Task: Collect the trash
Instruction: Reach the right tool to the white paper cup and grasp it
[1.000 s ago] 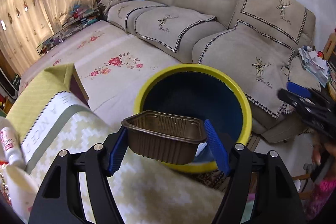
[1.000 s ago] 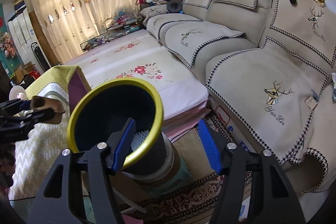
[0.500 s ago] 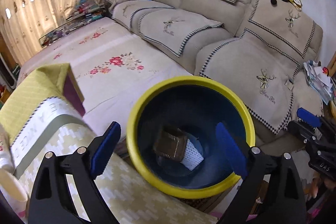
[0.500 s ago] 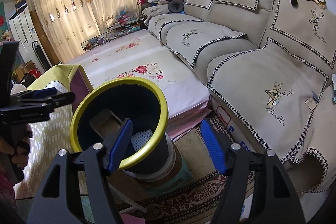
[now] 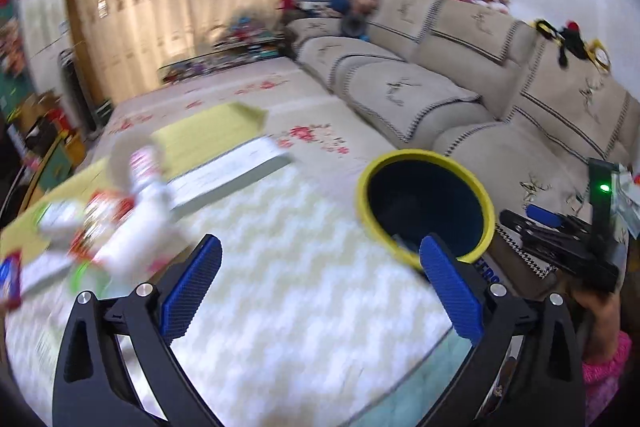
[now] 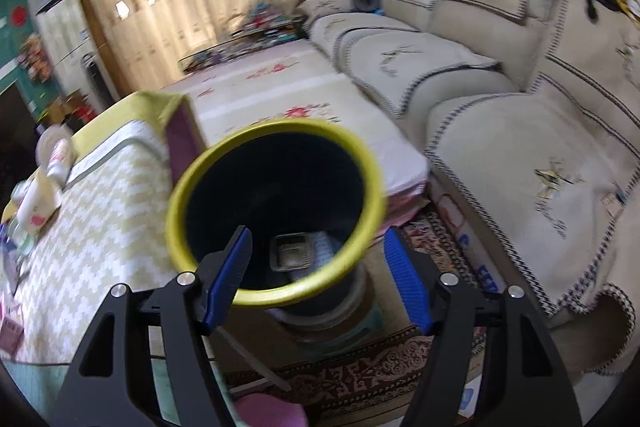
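On left of surface [image 5: 288, 267], blurred clutter: white bottle [image 5: 140, 227], red-printed wrappers [image 5: 100, 215] — likely remaining trash, lying within reach. Left tool [image 5: 320, 291] above chevron cloth, jaws opening wide, nothing between them; empty and free for next pickup. Right of it, yellow-rimmed bin [image 6: 276, 211] beside surface edge, so drops are short. Brown tray [image 6: 290, 253] lies in bin bottom, collected. Right tool [image 6: 320, 279] over bin's near rim, jaws partly apart, one pad in front of the mouth, holding nothing that I can see.

Both wrist views angled down, sharing bin [image 5: 424, 203] [image 6: 276, 215]
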Motion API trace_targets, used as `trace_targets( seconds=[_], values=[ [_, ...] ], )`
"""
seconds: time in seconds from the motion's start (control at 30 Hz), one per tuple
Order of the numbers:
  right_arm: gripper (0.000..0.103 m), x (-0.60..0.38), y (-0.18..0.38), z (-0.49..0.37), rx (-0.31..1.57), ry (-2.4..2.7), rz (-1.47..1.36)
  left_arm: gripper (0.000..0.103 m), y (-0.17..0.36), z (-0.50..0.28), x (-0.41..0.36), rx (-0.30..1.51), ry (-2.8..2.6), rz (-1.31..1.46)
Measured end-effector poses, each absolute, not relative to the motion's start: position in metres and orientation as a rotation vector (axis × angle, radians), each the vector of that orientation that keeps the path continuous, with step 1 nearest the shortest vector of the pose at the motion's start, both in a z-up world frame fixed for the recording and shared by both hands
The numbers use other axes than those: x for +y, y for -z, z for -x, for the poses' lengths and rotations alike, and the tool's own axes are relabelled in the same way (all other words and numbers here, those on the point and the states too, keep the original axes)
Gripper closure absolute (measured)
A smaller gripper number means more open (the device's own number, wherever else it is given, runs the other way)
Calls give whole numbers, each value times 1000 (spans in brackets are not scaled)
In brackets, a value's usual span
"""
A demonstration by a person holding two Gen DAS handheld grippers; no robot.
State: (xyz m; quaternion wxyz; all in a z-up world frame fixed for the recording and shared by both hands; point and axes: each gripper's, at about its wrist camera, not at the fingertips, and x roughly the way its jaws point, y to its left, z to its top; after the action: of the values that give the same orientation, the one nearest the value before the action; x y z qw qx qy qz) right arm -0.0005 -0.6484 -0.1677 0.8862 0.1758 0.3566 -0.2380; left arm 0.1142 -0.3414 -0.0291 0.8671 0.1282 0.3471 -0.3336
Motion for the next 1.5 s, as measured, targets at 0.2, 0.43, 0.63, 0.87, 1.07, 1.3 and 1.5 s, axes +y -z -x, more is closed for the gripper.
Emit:
trace_targets(
  seconds=[0.2,0.43,0.63,0.87,1.07,1.3,1.5],
  values=[
    [38,-596,167,-37,773,338,-305,5,18,-92,-236,712,512,-232],
    [38,-522,153,-80,782,134,-262,5,15,-75,-130,716,352,-141],
    [38,-451,135,-130,772,-25,-178,5,20,-71,-78,707,277,-84],
    [25,-387,124,-200,771,-151,-2,5,26,-68,-70,723,277,-62],
    [16,-358,141,-232,778,-191,116,5,34,-73,-68,749,275,-51],
    [11,-349,153,-244,777,-178,157,5,39,-79,-68,762,282,-38],
    [11,-349,160,-258,798,-194,146,5,46,-85,-72,779,293,-39]
  ],
)
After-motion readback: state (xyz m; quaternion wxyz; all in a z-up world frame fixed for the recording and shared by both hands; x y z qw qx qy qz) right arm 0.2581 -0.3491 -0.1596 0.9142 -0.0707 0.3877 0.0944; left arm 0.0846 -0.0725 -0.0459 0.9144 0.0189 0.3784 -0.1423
